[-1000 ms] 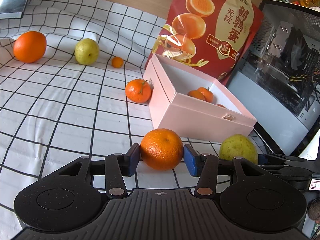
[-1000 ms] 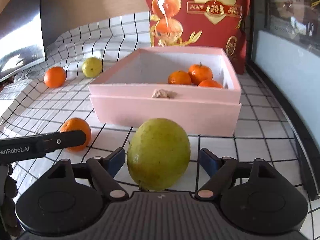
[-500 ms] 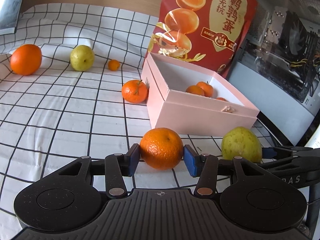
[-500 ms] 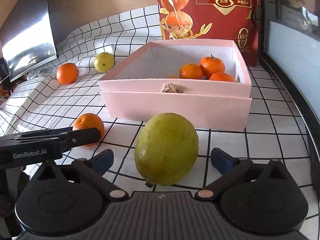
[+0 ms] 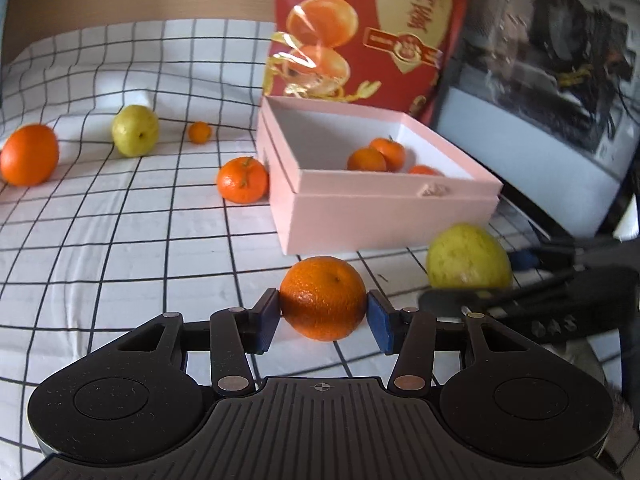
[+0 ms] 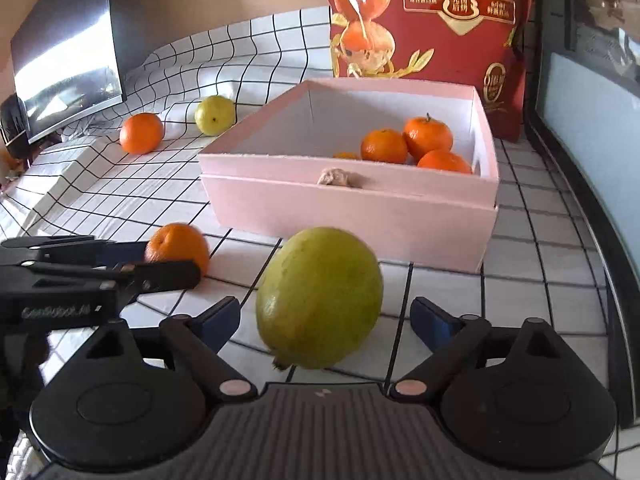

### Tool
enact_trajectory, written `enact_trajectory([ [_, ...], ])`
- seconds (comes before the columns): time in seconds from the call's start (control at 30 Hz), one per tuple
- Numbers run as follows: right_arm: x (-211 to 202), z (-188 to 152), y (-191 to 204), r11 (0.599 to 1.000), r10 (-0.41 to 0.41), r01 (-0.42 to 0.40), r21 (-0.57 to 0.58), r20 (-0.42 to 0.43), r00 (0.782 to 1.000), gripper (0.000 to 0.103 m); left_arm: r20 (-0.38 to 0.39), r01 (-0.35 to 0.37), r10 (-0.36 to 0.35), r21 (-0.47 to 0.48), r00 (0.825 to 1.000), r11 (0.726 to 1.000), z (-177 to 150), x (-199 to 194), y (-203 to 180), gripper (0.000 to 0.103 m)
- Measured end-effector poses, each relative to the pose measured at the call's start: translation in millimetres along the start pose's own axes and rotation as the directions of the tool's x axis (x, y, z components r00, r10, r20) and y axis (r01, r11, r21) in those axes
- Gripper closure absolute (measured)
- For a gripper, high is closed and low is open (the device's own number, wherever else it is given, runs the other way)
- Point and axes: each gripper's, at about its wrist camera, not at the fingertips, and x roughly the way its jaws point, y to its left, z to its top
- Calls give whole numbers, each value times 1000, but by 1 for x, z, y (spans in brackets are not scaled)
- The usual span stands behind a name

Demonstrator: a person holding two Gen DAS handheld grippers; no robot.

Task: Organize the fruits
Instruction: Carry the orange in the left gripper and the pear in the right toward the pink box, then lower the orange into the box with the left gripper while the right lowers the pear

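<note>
My left gripper (image 5: 323, 318) is shut on an orange (image 5: 323, 298), its blue pads touching both sides; the orange also shows in the right wrist view (image 6: 178, 246). My right gripper (image 6: 325, 320) is open around a green pear (image 6: 320, 298), with gaps at both sides; the pear shows in the left wrist view (image 5: 468, 258). A pink box (image 5: 384, 216) holds several mandarins (image 6: 404, 146). On the checked cloth lie a mandarin (image 5: 242, 180), a tiny one (image 5: 199, 132), a second pear (image 5: 135, 130) and a large orange (image 5: 29, 154).
A red snack bag (image 5: 376, 36) stands behind the box. A computer case (image 5: 552, 80) with a glass side runs along the right. A dark monitor (image 6: 66, 52) stands at the left. The cloth (image 5: 100, 240) is rumpled at the back.
Both grippers have risen and tilted, so the box looks lower and closer. The left stays shut on the orange. The right jaws opened wider around the pear.
</note>
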Motion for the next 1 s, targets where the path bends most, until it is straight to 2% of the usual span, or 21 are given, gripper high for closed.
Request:
enact_trajectory([
  [0.13,0,3,1,1000,1,-1,-1,-4,1000,27,-9,4,-4,38,1000,999,-5,-5,-7,50],
  [0.23,-1,3,4,1000,-13,13,-25,-6,1000,42,-12,14,-13,46,1000,999,-6,-8,-9,50],
  [0.57,-11,4,3,998,-48,45,-33,-89,995,43,-23,38,-35,154,999,987,-6,-12,-31,50],
  [0.73,-20,4,2,995,-89,85,-45,-101,991,43,-15,87,-85,151,996,985,2,-15,-33,50],
  [0.87,-33,19,-1,995,-94,92,-33,-65,994,44,70,100,-111,138,991,985,39,-30,-29,50],
  [1.0,-64,68,-1,995,-104,104,-3,90,991,44,238,76,-107,137,965,988,101,-55,-27,50],
])
